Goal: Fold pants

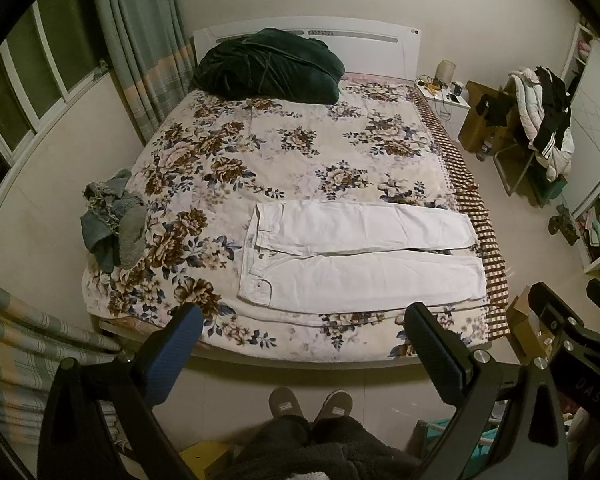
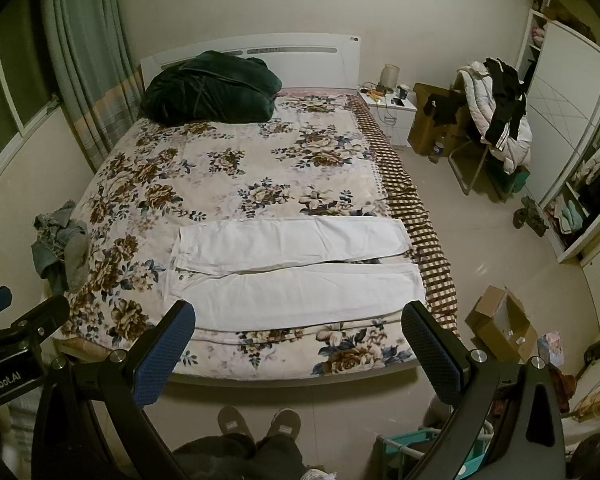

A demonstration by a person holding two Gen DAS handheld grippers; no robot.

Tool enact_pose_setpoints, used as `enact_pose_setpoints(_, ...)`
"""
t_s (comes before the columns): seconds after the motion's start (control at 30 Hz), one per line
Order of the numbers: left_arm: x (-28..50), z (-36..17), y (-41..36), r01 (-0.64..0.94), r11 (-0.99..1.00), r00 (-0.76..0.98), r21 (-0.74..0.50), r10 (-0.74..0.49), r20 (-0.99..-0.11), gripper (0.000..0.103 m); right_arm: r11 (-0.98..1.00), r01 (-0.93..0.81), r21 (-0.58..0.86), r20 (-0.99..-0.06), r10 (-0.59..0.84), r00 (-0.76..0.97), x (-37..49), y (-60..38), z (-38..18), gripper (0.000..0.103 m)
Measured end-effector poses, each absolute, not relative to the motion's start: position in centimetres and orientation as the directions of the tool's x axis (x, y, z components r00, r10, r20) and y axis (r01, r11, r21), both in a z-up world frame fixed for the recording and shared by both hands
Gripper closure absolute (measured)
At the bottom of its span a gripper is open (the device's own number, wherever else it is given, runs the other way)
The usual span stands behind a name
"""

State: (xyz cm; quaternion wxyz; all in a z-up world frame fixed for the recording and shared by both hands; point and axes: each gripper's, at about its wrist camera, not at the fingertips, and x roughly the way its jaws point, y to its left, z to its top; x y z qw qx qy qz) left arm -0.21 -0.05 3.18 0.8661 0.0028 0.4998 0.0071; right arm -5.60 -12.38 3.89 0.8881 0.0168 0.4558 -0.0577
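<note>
White pants (image 1: 356, 256) lie flat near the foot of the bed (image 1: 300, 152), waistband to the left, both legs stretched side by side to the right. They also show in the right wrist view (image 2: 296, 268). My left gripper (image 1: 304, 316) is open and empty, held above the floor just short of the bed's foot edge, in front of the pants. My right gripper (image 2: 298, 316) is open and empty, at the same distance, beside the left one. The right gripper's body shows in the left wrist view (image 1: 560, 320).
A crumpled pile of jeans (image 1: 112, 220) lies at the bed's left edge. A dark green bundle (image 1: 268, 66) sits by the headboard. A nightstand (image 1: 446, 100), a clothes-laden chair (image 1: 536, 120) and a cardboard box (image 2: 500, 324) stand right of the bed. My slippered feet (image 1: 310, 402) are on the floor below.
</note>
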Motion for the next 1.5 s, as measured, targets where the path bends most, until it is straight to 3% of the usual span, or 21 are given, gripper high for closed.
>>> enact_pose_setpoints(0.83, 0.5, 3.9, -0.3, -0.006, 1.000, 0.506, 0.007, 0.009, -0.863, 0.000, 0.993, 0.115, -0.025, -0.810, -0.087, 0.580, -5.5, -12.9, 3.7, 0.000)
enact_pose_setpoints(1.27, 1.8, 4.9, -2.1, -0.023, 1.000, 0.501, 0.005, 0.016, -0.865, 0.000, 0.994, 0.111, -0.012, -0.826, -0.072, 0.559, -2.6, -14.2, 6.7, 0.000)
enact_pose_setpoints(1.5, 8.7, 0.1, -2.3, -0.104, 0.994, 0.517, 0.041, 0.090, -0.851, 0.000, 0.981, 0.192, -0.019, -0.835, -0.121, 0.536, 2.9, -18.8, 0.4, 0.000)
